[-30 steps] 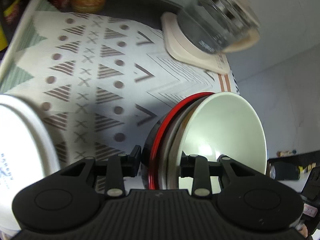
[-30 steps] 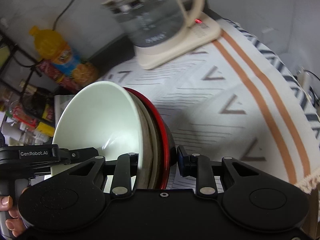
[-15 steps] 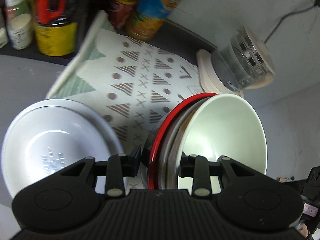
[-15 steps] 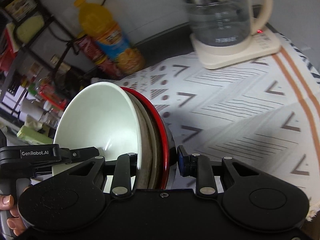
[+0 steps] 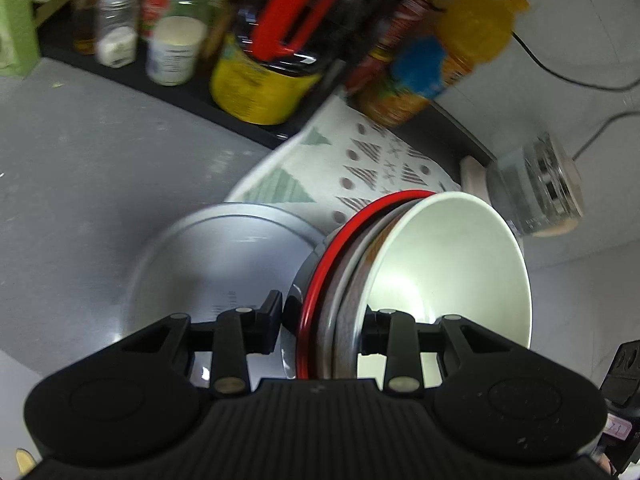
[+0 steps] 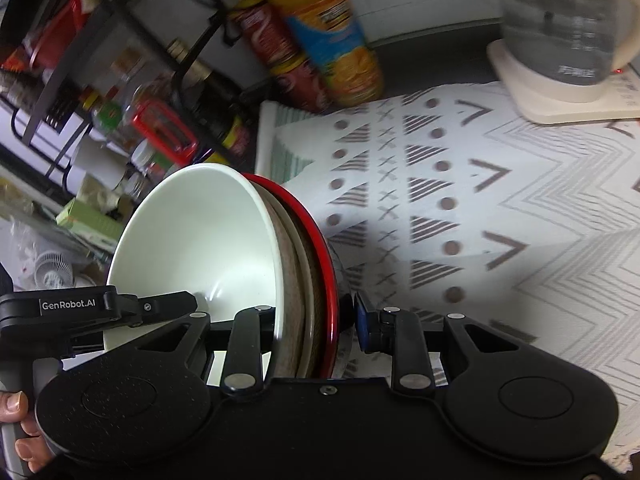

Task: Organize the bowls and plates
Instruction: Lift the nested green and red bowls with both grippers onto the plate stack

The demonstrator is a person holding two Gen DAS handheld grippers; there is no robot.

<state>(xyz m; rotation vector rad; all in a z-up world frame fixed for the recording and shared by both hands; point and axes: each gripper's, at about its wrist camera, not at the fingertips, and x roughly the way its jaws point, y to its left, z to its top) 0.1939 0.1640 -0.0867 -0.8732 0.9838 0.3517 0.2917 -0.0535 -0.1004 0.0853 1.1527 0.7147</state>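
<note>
Both grippers pinch the same stack (image 5: 400, 280) of nested bowls: pale green bowl (image 5: 452, 264) innermost, a speckled one, then a red-rimmed one. The left gripper (image 5: 322, 320) clamps its rim w/ one finger (image 5: 272, 320) outside the red rim and the other inside the green bowl; the right gripper (image 6: 316, 324) does likewise on the opposite rim, blue-padded finger (image 6: 366, 326) outside. Stack is off the worktop (image 5: 80, 168), tilted on edge, just right of and near a white bowl (image 5: 224, 264) lying left of the patterned mat (image 6: 480, 208), w/ kettle (image 6: 560, 24) at far right.
</note>
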